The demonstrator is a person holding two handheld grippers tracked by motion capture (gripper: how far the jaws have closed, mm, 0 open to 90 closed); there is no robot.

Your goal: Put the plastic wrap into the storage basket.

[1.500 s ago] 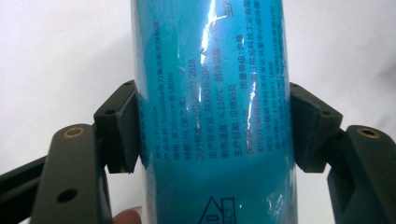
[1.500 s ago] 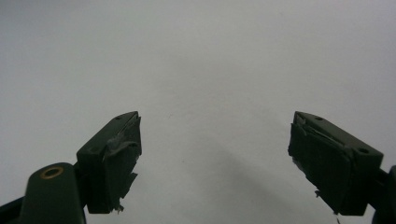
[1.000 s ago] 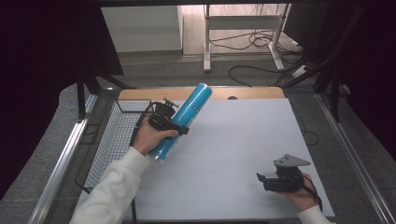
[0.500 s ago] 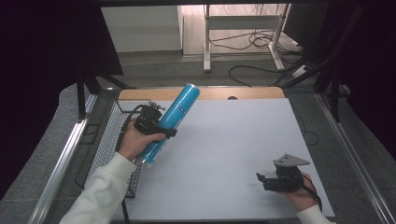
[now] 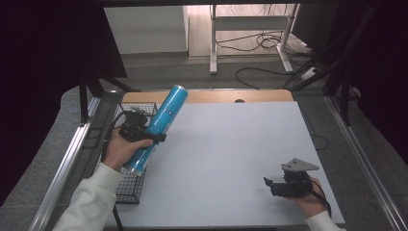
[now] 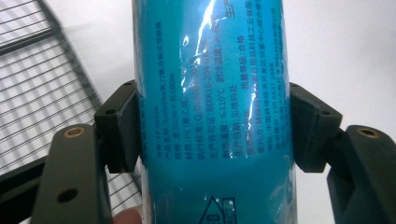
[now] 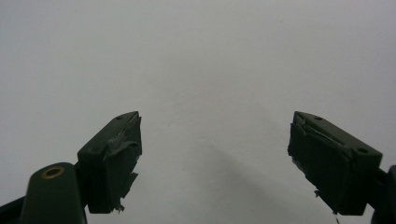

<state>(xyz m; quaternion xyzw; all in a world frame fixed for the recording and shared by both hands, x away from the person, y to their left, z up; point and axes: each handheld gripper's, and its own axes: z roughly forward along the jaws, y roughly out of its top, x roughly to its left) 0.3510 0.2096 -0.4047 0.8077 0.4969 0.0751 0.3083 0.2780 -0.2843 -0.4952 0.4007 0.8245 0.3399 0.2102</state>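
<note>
Left gripper [image 5: 144, 136] clamped across the middle of a long blue tube [image 5: 158, 126], held tilted in the air over the near edge of the wire basket [image 5: 126, 188], far more tube jutting past the jaws than behind them. Glossy wrap under the pads [image 6: 119, 133]: likely to slip or swing, knocking the basket rim. Right gripper [image 7: 215, 163] spread wide, empty, low over the white table [image 5: 231, 144], too far off to help.

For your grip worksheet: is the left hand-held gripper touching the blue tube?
Touching. In the left gripper view, both pads of the left hand-held gripper press against the blue tube.
</note>
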